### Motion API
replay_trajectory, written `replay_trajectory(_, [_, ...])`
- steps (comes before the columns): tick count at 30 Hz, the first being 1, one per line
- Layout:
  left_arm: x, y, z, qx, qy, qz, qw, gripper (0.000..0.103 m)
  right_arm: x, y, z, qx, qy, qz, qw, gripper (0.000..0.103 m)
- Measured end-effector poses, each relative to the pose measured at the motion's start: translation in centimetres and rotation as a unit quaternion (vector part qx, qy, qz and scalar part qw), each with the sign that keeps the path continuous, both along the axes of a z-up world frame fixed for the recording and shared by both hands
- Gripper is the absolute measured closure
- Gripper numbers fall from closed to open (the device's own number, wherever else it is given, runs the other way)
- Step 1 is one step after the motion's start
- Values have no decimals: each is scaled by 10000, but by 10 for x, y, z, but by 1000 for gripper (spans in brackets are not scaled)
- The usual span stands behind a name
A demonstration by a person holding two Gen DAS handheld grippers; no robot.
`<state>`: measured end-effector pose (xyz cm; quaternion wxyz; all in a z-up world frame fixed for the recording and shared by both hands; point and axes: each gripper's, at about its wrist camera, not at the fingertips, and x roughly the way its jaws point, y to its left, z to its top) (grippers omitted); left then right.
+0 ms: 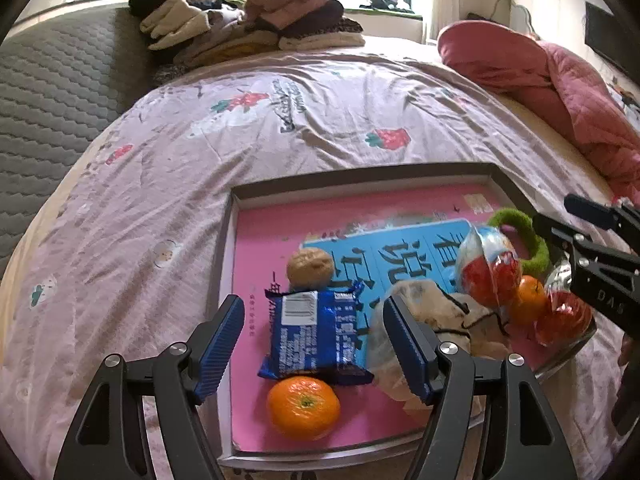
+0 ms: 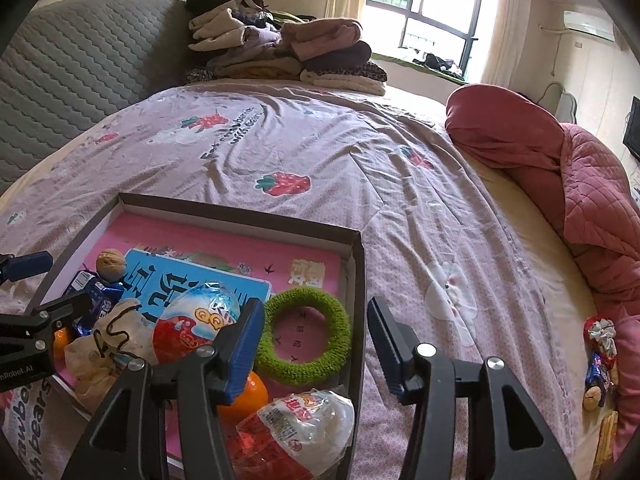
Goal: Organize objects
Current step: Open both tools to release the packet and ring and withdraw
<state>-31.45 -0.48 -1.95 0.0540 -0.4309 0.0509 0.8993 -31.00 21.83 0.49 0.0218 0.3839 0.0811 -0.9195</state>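
Note:
A shallow grey box [image 1: 360,178] with a pink book in it lies on the bed; it also shows in the right wrist view [image 2: 358,280]. In it are a blue snack packet [image 1: 316,332], a walnut [image 1: 310,267], an orange [image 1: 303,407], a second orange [image 1: 530,299], a cloth pouch [image 1: 440,312], a red-and-white egg toy [image 2: 196,324], a green ring [image 2: 306,332] and a wrapped red-and-white packet [image 2: 304,432]. My left gripper [image 1: 314,346] is open, its jaws either side of the blue packet. My right gripper [image 2: 316,350] is open and empty over the box's right edge.
The bed has a pink strawberry-print sheet [image 2: 320,160]. A pile of folded clothes [image 2: 280,52] lies at the far end, a red quilt [image 2: 580,184] on the right. Small wrapped items [image 2: 598,360] lie by the quilt. A grey padded headboard [image 1: 48,100] stands at the left.

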Motion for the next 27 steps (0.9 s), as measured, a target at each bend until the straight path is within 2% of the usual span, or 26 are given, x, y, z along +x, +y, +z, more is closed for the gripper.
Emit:
replay_trajectory(8, [0,-11,18,137,243,116,9995,29,2,-1,2,-69,15,30,10000,50])
replay_trajectory(11, [2,-12,23,140,305,131,9994,29,4,-2,6,-135,58,48,9999,46])
replay_trajectory(19, [7,-14,38,249,466,203,9984,27,12,-1,23,-385,265,54,9989,39])
replay_trajectory(27, [20,-12,53,312,621,236,9973,25,26,-6,41,-607,453,124,9970,38])
